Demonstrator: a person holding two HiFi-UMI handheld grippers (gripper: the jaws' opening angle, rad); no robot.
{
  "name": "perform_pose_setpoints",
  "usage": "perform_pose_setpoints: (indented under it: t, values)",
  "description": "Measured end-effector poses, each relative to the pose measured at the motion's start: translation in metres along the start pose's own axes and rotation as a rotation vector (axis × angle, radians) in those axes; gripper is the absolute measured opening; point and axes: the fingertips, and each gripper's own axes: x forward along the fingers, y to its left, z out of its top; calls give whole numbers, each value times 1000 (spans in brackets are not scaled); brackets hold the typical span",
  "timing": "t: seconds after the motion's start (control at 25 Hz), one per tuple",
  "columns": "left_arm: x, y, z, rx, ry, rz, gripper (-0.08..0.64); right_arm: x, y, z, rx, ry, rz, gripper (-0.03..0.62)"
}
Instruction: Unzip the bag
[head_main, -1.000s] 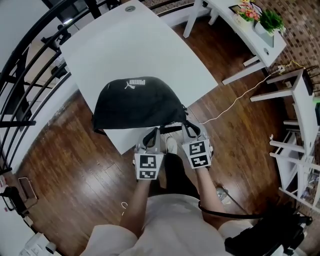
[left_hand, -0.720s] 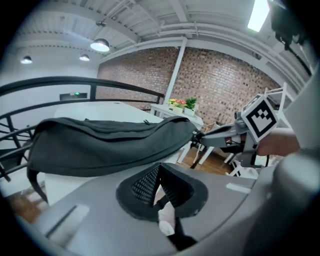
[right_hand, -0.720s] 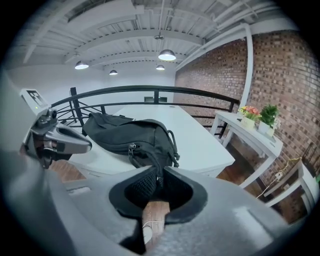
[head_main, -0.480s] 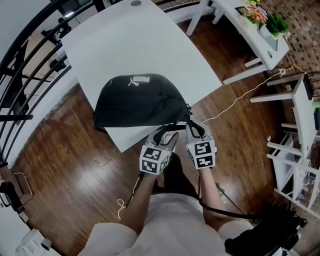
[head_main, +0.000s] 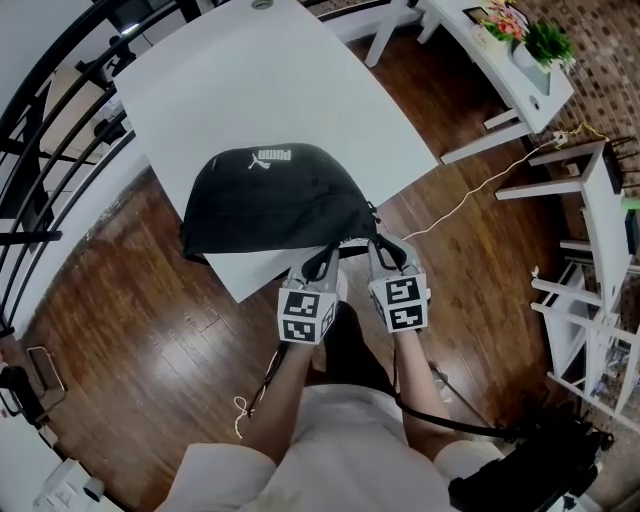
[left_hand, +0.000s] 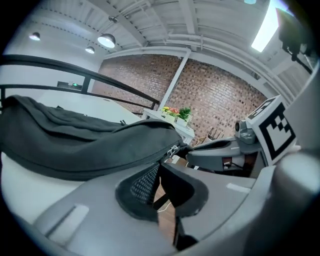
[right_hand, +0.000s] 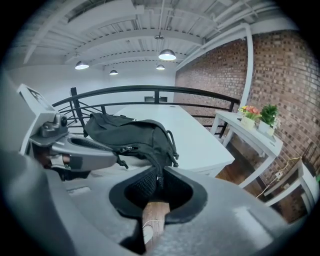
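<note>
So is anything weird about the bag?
A bit: the black bag sits right at the near edge of the white table, and its left end pokes out over the side. Nothing looks spilled or broken.

the left hand-held gripper (head_main: 322, 262) is swinging rightward along the bag (head_main: 270, 200) toward the right hand-held gripper (head_main: 384, 252), its jaws closing again after opening wide, the zipper pull (left_hand: 173, 148) just past their tips.
</note>
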Motion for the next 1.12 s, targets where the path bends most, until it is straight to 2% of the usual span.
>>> perform_pose_setpoints:
  t: [0.12, 0.2, 0.36, 0.4, 0.44, 0.52, 0.64, 0.76, 0.88, 0.92, 0.96, 1.12]
  values:
    - [-24, 33, -7, 36, 27, 82, 23, 2, -5, -5, 42, -8, -4, 35]
    - [-48, 70, -12, 62, 42, 170, 23, 5, -10, -6, 69, -16, -16, 35]
    - [-139, 202, -30, 72, 68, 472, 23, 16, -26, -10, 85, -14, -56, 35]
    - [-164, 235, -33, 64, 72, 534, 23, 19, -30, -12, 79, -9, -64, 35]
    - [-182, 258, -33, 59, 78, 562, 25, 24, -33, -14, 71, -3, -70, 35]
    - [-194, 271, -28, 73, 97, 519, 35, 31, -35, -21, 62, 16, -79, 37]
    - [-194, 248, -14, 138, 93, 466, 53, 32, -31, -35, 84, 53, -112, 43]
    - [-207, 220, -18, 98, 46, 458, 67, 3, -30, -55, 103, 74, -194, 46]
    - [-227, 179, -34, 56, -6, 426, 56, -59, -22, -89, 182, 63, -238, 43]
    - [-235, 164, -35, 58, -32, 413, 42, -80, -15, -96, 198, 38, -231, 2]
    - [-242, 149, -34, 63, -64, 400, 18, -98, -5, -99, 196, 5, -215, -8]
    - [-264, 83, -38, 82, -176, 337, 17, -155, 44, -84, 111, -151, -101, -8]
